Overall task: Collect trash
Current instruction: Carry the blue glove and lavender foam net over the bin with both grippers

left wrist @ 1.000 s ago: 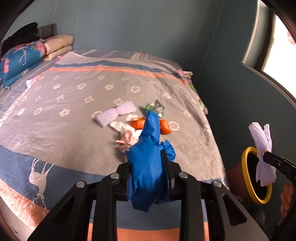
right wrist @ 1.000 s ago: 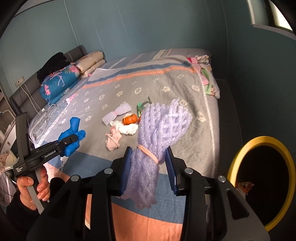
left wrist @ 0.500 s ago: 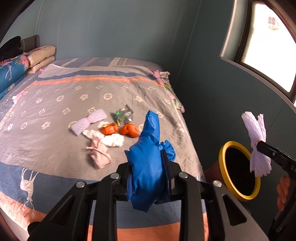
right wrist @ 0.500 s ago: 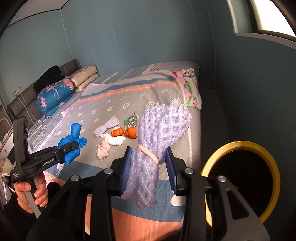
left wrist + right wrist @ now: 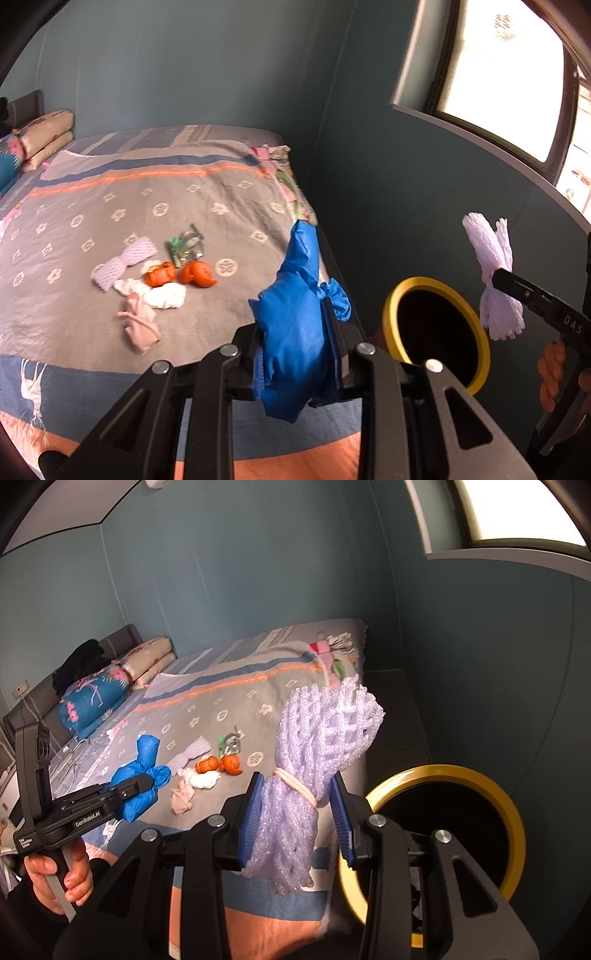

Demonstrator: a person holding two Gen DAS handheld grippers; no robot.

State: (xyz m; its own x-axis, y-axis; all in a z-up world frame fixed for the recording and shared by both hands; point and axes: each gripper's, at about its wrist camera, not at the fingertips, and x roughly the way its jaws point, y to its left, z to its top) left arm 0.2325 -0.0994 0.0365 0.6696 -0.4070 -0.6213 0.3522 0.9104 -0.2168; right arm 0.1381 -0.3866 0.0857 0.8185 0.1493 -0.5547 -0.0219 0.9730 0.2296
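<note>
My left fingers (image 5: 297, 354) grip the blue glove (image 5: 295, 314), my right fingers (image 5: 297, 819) the foam net (image 5: 317, 775). Both have swung from the bed (image 5: 110, 206) toward the yellow-rimmed bin (image 5: 513, 812), now close; 2 drops come next.

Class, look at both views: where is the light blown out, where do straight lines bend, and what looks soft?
Left wrist view: the window is blown out white, its sill curves from fisheye distortion, and the bed litter looks slightly soft. Right wrist view: corners vignette black, the wall seams bow, and the bin interior is pure shadow.
</note>
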